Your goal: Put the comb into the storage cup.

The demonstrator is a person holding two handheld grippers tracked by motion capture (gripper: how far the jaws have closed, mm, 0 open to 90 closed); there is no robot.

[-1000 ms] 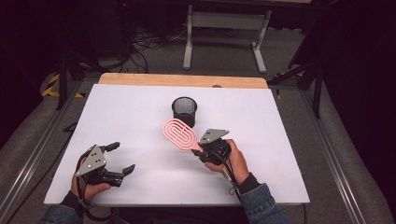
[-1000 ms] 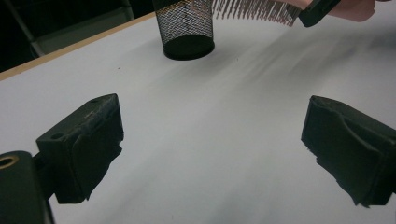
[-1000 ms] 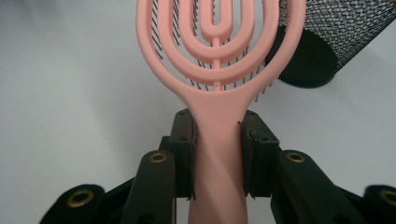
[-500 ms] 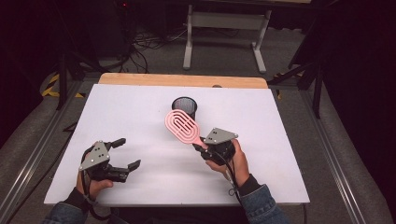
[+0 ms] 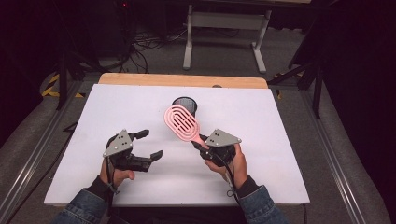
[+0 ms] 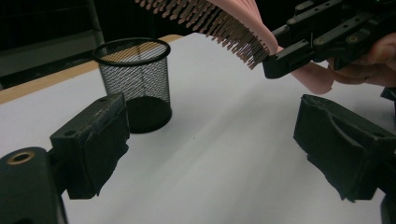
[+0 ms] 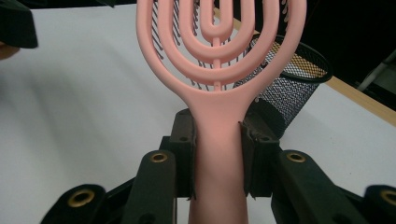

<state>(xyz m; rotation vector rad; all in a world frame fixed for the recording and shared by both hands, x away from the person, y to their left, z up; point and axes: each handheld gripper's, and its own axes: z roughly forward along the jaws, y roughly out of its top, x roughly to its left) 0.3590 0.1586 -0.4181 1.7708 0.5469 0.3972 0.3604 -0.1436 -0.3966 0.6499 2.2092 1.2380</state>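
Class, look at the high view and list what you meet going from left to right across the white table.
Left hand-held gripper, open with nothing between its jaws → pink hairbrush, whose head partly covers the black mesh cup behind it → right hand-held gripper, shut on the hairbrush's handle.

The hairbrush point(image 7: 219, 65) looks like smooth pink plastic with a soft matt sheen, and its bristles are thin plastic pins. The cup point(image 6: 133, 84) is black wire mesh, metal by its look, with a smooth solid rim. The worktop point(image 5: 140, 112) has a plain white matt surface, and a strip of pale wood point(image 5: 182, 80) shows at its far edge. The left tool point(image 6: 210, 144) has jaws of matt black plastic with rough, worn pads. The right tool point(image 7: 217, 154) has brass-coloured metal rivets in its black arms. The sleeve point(image 5: 84, 210) is blue denim cloth.
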